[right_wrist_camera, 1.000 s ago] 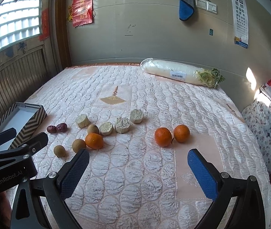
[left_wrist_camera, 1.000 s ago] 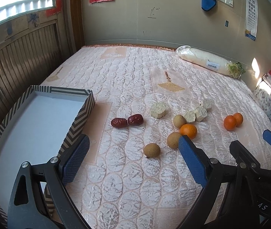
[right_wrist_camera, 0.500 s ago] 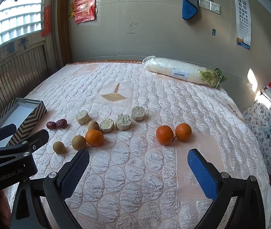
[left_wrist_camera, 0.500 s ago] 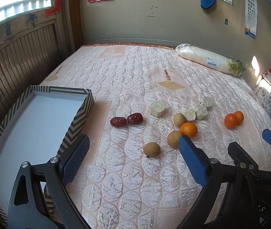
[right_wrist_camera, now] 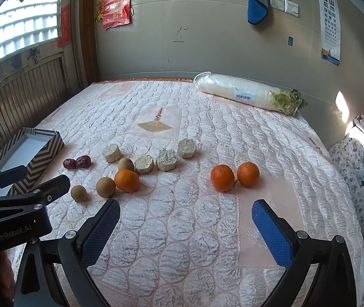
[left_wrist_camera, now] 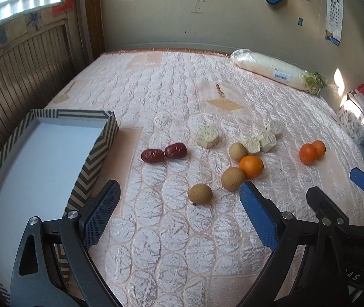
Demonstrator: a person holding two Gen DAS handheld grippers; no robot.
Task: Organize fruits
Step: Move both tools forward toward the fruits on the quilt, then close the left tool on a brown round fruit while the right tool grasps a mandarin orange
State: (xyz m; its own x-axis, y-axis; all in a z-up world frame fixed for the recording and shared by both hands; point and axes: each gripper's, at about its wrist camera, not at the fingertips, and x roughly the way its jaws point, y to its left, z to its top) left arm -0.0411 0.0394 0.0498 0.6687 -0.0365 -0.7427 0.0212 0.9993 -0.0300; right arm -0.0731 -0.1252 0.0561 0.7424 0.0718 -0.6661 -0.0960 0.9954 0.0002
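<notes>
Fruit lies on a quilted pink bed cover. Two red dates [left_wrist_camera: 164,152] [right_wrist_camera: 77,162] sit near a striped, white-lined box [left_wrist_camera: 105,138] [right_wrist_camera: 45,151]. Three brown longans [left_wrist_camera: 200,194] [right_wrist_camera: 79,193] and one orange [left_wrist_camera: 250,166] [right_wrist_camera: 126,180] cluster in the middle. Two more oranges [left_wrist_camera: 312,151] [right_wrist_camera: 234,176] lie to the right. My left gripper [left_wrist_camera: 179,212] is open and empty, just short of the nearest longan. My right gripper [right_wrist_camera: 185,230] is open and empty, short of the orange pair.
Several pale cut vegetable chunks [left_wrist_camera: 207,136] [right_wrist_camera: 166,160] lie behind the fruit. A wrapped white radish [left_wrist_camera: 274,71] [right_wrist_camera: 246,93] lies by the far wall. Pillows and cloth [right_wrist_camera: 361,153] sit at the right edge. A wooden panel wall [left_wrist_camera: 15,76] runs along the left.
Both grippers have tilted and drifted slightly; the scene sits a little lower in the views. Nothing was grasped and no fruit has moved.
</notes>
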